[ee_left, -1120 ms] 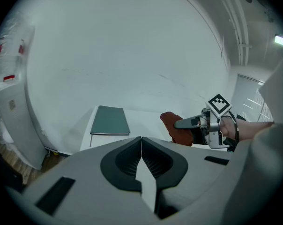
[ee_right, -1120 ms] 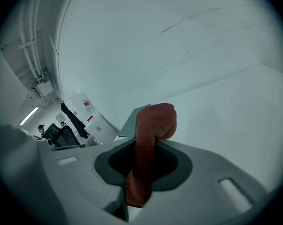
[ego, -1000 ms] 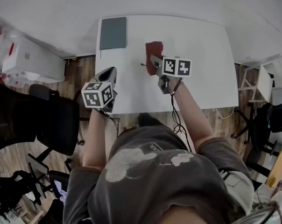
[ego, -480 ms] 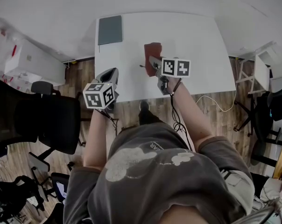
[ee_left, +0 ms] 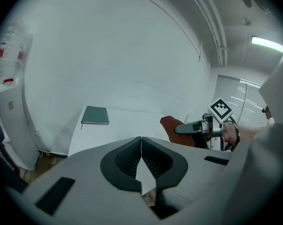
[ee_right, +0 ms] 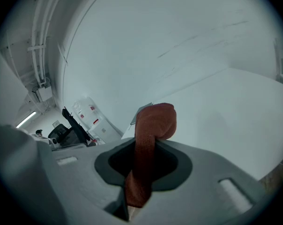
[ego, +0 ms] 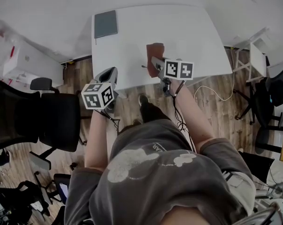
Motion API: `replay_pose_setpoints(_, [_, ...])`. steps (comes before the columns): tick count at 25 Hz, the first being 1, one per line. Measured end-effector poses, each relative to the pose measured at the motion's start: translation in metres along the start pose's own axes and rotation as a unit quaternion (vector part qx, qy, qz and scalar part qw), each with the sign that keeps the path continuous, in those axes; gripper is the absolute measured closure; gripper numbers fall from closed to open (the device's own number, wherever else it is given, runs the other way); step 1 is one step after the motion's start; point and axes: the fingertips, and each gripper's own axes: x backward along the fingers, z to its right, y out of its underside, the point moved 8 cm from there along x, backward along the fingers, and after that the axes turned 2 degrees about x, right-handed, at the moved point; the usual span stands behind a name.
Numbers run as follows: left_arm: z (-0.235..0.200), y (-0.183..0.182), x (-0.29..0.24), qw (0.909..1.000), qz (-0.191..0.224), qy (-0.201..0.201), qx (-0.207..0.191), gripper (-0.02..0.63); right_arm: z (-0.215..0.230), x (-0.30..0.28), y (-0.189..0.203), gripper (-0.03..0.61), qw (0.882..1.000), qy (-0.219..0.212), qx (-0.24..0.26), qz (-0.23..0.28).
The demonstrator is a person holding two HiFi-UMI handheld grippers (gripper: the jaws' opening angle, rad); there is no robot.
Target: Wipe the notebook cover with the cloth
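One white table [ego: 188, 36] takes up the top of the head view, standing on a wooden floor [ego: 216, 111], with a black office chair [ego: 33, 121] off at 9 o'clock from the person's arms. Both grippers are held out over the table's near side.

At 10 o'clock from the cloth, on the table's far left corner, lies the notebook [ego: 106, 24], dark grey-green, flat and closed. It is well apart from both grippers. The left gripper view shows it [ee_left: 95, 115] at 11 o'clock of that gripper's jaws, across bare tabletop [ee_left: 127, 121].

The right gripper [ego: 155, 62] sits near the middle of the table's near half, its jaws clamped on the rust-red cloth [ego: 155, 49]. In the right gripper view the cloth [ee_right: 148, 139] runs up between the jaws of the gripper [ee_right: 145, 146] and folds over in a rounded hump at 12 o'clock. From the left gripper view the cloth [ee_left: 172, 125] shows at 2 o'clock, with the right gripper [ee_left: 179, 129] against it. Whether the cloth touches the tabletop cannot be told.

The left gripper [ego: 109, 73] is at 8 o'clock from the cloth, by the table's near left corner. Its jaws [ee_left: 141, 142] are pressed together with nothing between them
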Motion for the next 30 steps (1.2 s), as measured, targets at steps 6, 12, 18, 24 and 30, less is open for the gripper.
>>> replay_pose_setpoints(6, [0.014, 0.011, 0.011, 0.9999, 0.003, 0.010, 0.002, 0.620, 0.002, 0.033, 0.022, 0.499, 1.000, 0.017, -0.006, 0.007])
replay_pose_setpoints(12, [0.023, 0.014, 0.015, 0.9999, 0.007, 0.008, 0.000, 0.620, 0.000, 0.038, 0.021, 0.499, 1.000, 0.007, 0.003, 0.014])
replay_pose_setpoints(18, [0.037, 0.014, 0.010, 1.0000, 0.007, 0.003, 0.004, 0.620, 0.001, 0.045, 0.018, 0.499, 1.000, -0.006, 0.019, 0.005])
replay_pose_setpoints(24, [0.064, 0.020, 0.005, 1.0000, 0.005, 0.000, 0.006, 0.620, 0.012, 0.069, 0.023, 0.499, 0.999, -0.014, 0.030, -0.001])
replay_pose_setpoints(30, [0.099, 0.032, 0.001, 1.0000, 0.000, -0.003, 0.005, 0.620, 0.032, 0.099, 0.038, 0.500, 0.999, -0.016, 0.031, -0.011])
